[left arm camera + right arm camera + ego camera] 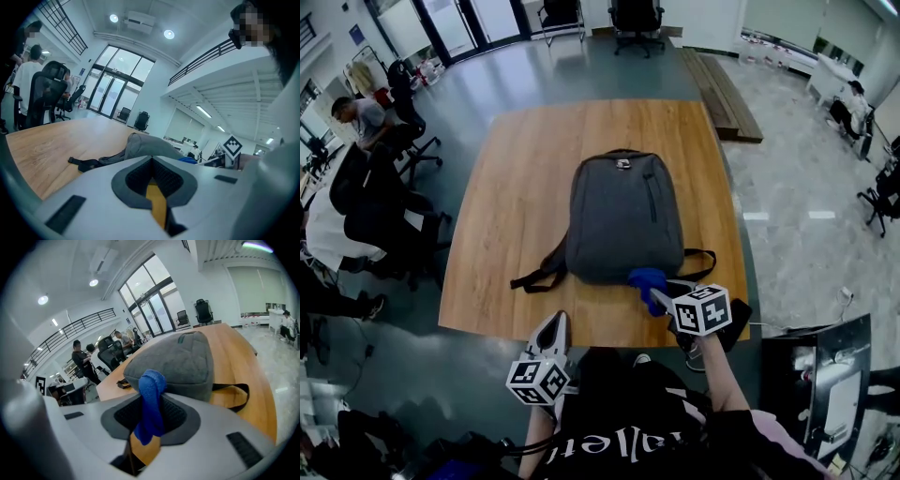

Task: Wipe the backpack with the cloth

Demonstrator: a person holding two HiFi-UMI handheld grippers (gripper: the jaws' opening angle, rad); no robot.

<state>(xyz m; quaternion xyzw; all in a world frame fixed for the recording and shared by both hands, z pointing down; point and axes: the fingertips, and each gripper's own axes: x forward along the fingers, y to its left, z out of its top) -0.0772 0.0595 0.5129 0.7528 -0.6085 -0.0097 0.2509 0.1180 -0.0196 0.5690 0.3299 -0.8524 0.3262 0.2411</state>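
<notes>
Right gripper [664, 298] with blue cloth [150, 399], backpack [623, 216] on wooden table [516, 206], office chairs [636, 17] beyond

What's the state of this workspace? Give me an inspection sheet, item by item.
Surface: wooden table, holding only the job's things.
Job's things: grey backpack lying flat mid-table, straps splayed at its near end; blue cloth at its near edge.
Clutter: nothing seen.
Grippers: right gripper, fingers shut on the cloth; left gripper, fingers shut and empty, by the table's near edge.
Cables: nothing seen.
Surroundings: seated people at left; office chairs beyond the table.
</notes>
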